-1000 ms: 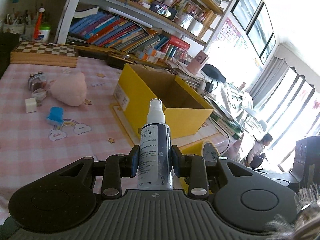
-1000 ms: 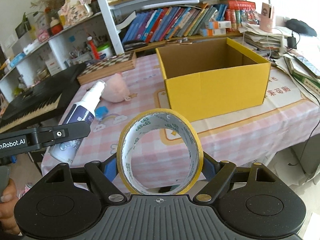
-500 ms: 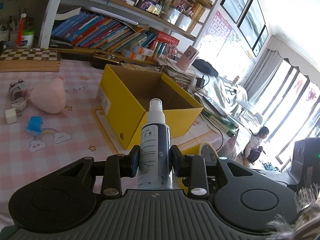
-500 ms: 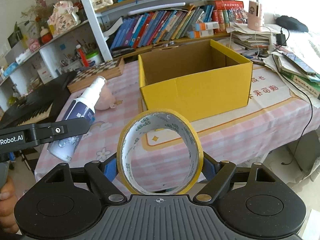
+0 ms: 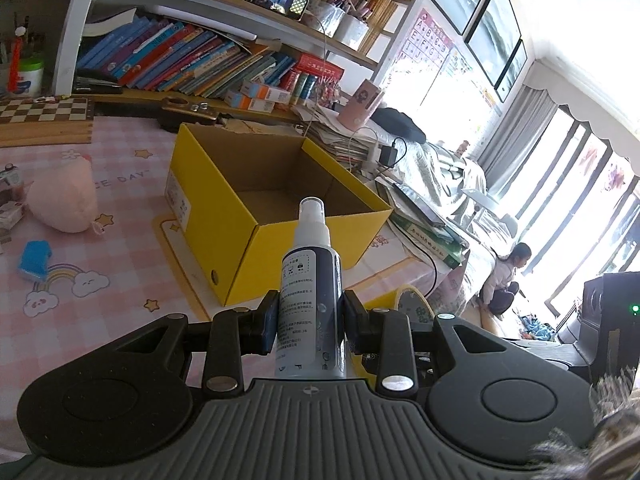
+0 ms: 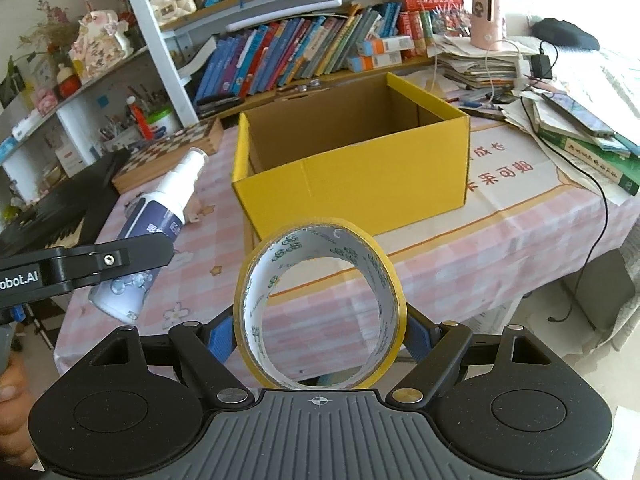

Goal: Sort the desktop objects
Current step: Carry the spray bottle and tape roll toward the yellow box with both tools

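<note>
My left gripper is shut on a white spray bottle with a dark blue label, its nozzle pointing at the open yellow cardboard box. In the right wrist view the same spray bottle hangs at the left, clamped by the left gripper's black finger. A roll of yellow tape stands upright between the blue pads of my right gripper, which is shut on it, short of the yellow box. The box looks empty inside.
A pink plush toy, a blue eraser and small items lie on the pink checked tablecloth left of the box. A chessboard box, bookshelves, stacked papers and books ring the table. A hand shows at lower left.
Both grippers have moved level toward the yellow box with the bottle and tape still held. The box now sits nearer the centre in both views, and the plush toy has slid left.
</note>
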Motion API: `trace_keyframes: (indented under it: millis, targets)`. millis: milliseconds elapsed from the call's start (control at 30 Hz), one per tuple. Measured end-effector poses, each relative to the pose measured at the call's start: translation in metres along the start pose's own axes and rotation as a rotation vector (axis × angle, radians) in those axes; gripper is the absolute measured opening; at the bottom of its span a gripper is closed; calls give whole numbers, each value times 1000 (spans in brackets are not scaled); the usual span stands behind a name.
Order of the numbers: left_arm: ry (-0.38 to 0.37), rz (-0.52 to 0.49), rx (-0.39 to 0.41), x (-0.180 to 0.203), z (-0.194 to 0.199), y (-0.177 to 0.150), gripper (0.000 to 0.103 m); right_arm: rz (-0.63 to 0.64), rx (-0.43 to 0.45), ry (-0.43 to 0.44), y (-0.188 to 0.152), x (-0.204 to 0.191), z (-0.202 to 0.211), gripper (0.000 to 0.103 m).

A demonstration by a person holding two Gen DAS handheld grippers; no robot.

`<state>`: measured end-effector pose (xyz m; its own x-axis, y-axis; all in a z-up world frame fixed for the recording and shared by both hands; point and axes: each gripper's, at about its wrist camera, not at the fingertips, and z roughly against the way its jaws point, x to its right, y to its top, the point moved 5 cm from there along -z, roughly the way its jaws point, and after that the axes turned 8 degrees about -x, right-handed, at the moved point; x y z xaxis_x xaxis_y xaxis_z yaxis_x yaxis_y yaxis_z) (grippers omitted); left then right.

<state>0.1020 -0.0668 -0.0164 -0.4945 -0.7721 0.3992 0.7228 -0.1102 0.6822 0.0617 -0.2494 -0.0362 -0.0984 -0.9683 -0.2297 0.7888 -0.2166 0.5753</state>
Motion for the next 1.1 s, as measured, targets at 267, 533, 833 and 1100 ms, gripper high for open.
trace_keyframes:
  millis: [267, 533, 833, 1100]
  targets:
    - [-2, 5, 4, 14, -21, 13, 30, 14, -20, -18, 14, 20, -5, 83]
    - [-6, 11, 17, 30, -47, 27, 30, 56, -30, -20, 36, 46, -10, 83]
    - [21, 18, 54, 46, -71, 52, 30, 177, 19, 26, 77, 63, -7, 83]
    - [64, 13, 80, 45, -82, 87, 30, 306, 84, 101, 127, 59, -14, 83]
